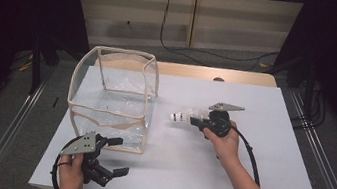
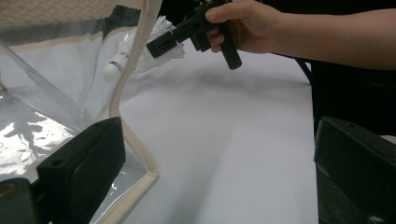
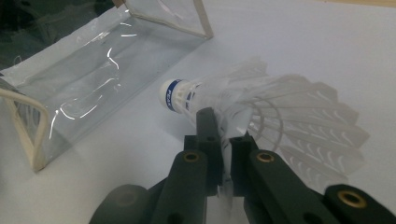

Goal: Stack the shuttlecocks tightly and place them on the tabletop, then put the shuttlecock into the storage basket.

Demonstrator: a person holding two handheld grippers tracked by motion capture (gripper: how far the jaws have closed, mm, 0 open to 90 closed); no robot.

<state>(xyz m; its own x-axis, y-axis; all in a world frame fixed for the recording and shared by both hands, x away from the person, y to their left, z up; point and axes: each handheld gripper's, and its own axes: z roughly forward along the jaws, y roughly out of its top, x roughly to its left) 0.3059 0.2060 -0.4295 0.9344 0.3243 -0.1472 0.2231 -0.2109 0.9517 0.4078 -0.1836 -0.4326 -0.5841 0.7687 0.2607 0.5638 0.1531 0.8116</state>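
On the left, I am resting my left gripper (image 1: 109,159) at the near corner of the clear bag (image 1: 112,101), its jaws spread wide and gripping nothing. The bag is standing open on the white table (image 1: 224,183), and I can make out nothing inside it. To its right, my right gripper (image 3: 223,140) is pinching the feathers of the shuttlecock (image 3: 261,105), cork end pointing toward the bag. I judge the pickup done; dropping it into the bag is what remains.
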